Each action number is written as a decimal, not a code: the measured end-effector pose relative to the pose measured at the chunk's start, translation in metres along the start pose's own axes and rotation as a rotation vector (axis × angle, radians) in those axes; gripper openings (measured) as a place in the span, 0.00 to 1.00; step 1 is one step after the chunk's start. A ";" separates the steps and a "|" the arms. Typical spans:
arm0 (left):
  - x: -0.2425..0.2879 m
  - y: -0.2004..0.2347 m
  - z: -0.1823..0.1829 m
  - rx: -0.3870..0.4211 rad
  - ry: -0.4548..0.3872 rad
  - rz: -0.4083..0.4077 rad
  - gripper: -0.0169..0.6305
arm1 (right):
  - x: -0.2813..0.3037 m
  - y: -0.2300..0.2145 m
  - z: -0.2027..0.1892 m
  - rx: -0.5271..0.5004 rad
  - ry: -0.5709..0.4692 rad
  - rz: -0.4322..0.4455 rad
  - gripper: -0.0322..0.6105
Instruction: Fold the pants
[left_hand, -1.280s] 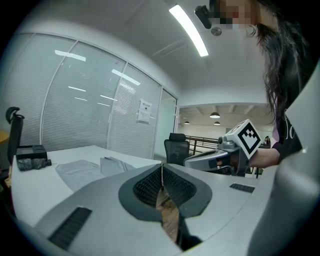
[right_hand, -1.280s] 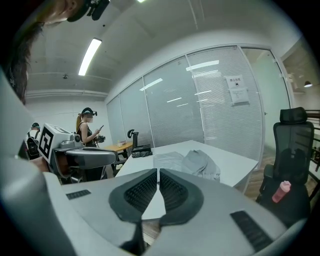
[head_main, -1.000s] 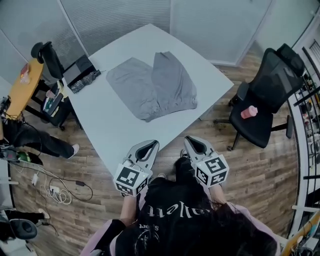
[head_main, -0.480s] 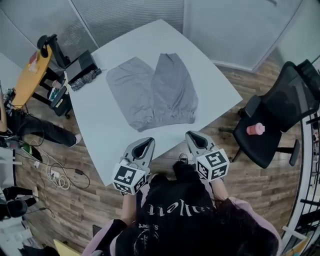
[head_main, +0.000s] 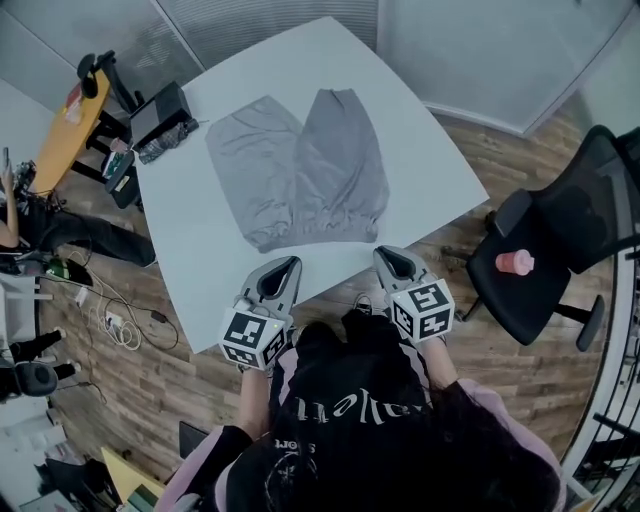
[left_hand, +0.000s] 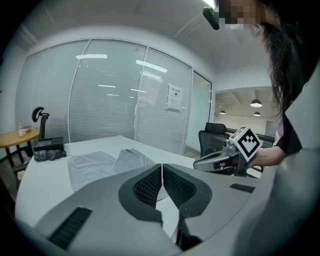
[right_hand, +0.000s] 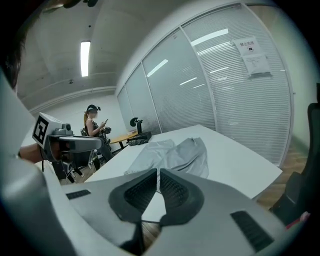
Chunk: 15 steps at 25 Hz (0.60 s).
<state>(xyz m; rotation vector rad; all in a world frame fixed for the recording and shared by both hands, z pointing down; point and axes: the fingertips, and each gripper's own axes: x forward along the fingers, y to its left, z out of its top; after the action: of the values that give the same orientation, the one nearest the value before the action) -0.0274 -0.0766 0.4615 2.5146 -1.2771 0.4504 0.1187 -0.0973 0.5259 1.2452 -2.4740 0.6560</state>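
Note:
Grey pants (head_main: 300, 170) lie spread flat on the white table (head_main: 420, 130), waistband towards me and both legs pointing away. My left gripper (head_main: 288, 262) is shut and empty, its tips just over the table's near edge, short of the waistband. My right gripper (head_main: 385, 252) is also shut and empty, at the same edge a little right of the pants. In the left gripper view the shut jaws (left_hand: 162, 167) point at the pants (left_hand: 100, 162), with the right gripper (left_hand: 220, 160) beside them. In the right gripper view the jaws (right_hand: 158, 172) face the pants (right_hand: 172, 152).
A dark bundle (head_main: 165, 140) lies at the table's far left corner. A black office chair (head_main: 560, 240) with a pink object (head_main: 515, 263) on its seat stands to the right. To the left are an orange table (head_main: 70, 125), floor cables (head_main: 120, 325) and a standing person (right_hand: 95, 125).
Both grippers have moved forward and slightly down, from over the floor to the table's near edge. Both jaws stayed shut, and the pants have not moved.

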 end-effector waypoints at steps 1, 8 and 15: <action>0.002 0.002 -0.003 0.003 0.010 0.010 0.07 | 0.002 -0.005 -0.003 0.003 0.008 -0.001 0.10; 0.011 0.025 -0.035 0.066 0.111 0.067 0.07 | 0.020 -0.029 -0.026 0.026 0.064 -0.010 0.10; 0.022 0.067 -0.080 -0.003 0.239 0.095 0.07 | 0.043 -0.040 -0.050 0.055 0.145 -0.029 0.10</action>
<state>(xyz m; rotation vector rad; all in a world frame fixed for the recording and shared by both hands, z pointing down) -0.0817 -0.1002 0.5512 2.3201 -1.3035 0.7453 0.1293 -0.1214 0.5985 1.2061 -2.3303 0.7825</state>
